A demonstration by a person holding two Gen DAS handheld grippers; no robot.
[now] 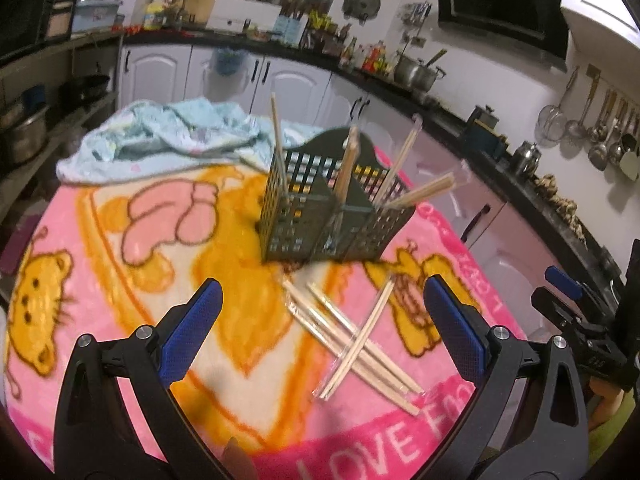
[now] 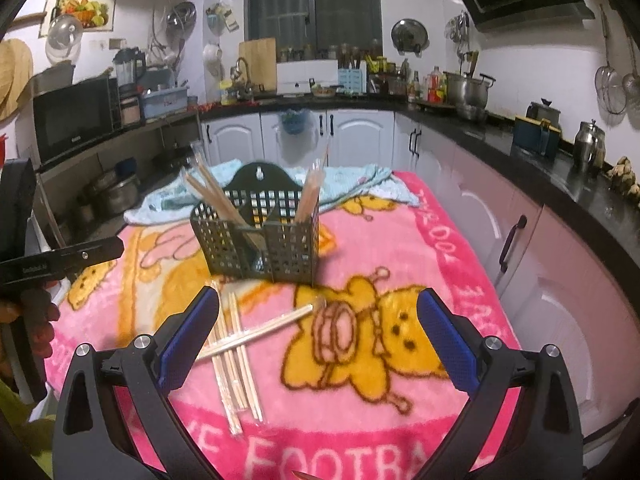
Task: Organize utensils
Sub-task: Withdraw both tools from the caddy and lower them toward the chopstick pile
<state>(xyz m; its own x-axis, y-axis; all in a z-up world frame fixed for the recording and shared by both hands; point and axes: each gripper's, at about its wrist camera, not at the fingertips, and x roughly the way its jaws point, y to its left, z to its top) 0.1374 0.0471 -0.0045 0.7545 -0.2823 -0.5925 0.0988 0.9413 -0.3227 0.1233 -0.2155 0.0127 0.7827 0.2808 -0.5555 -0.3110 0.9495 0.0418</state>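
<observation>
A dark perforated utensil caddy (image 1: 332,216) stands on the pink cartoon blanket (image 1: 120,184) and holds several wrapped wooden chopsticks (image 1: 346,168) upright or leaning. More wrapped chopsticks (image 1: 352,340) lie crossed on the blanket in front of it. My left gripper (image 1: 322,328) is open and empty above this loose pile. In the right wrist view the caddy (image 2: 256,240) stands ahead and the loose chopsticks (image 2: 236,356) lie by the left finger. My right gripper (image 2: 318,336) is open and empty above the blanket (image 2: 400,240).
A crumpled light blue cloth (image 1: 168,136) lies behind the caddy. Kitchen cabinets and a black counter (image 2: 500,136) with pots and bottles run behind and to the right. The right gripper shows at the left wrist view's right edge (image 1: 576,320).
</observation>
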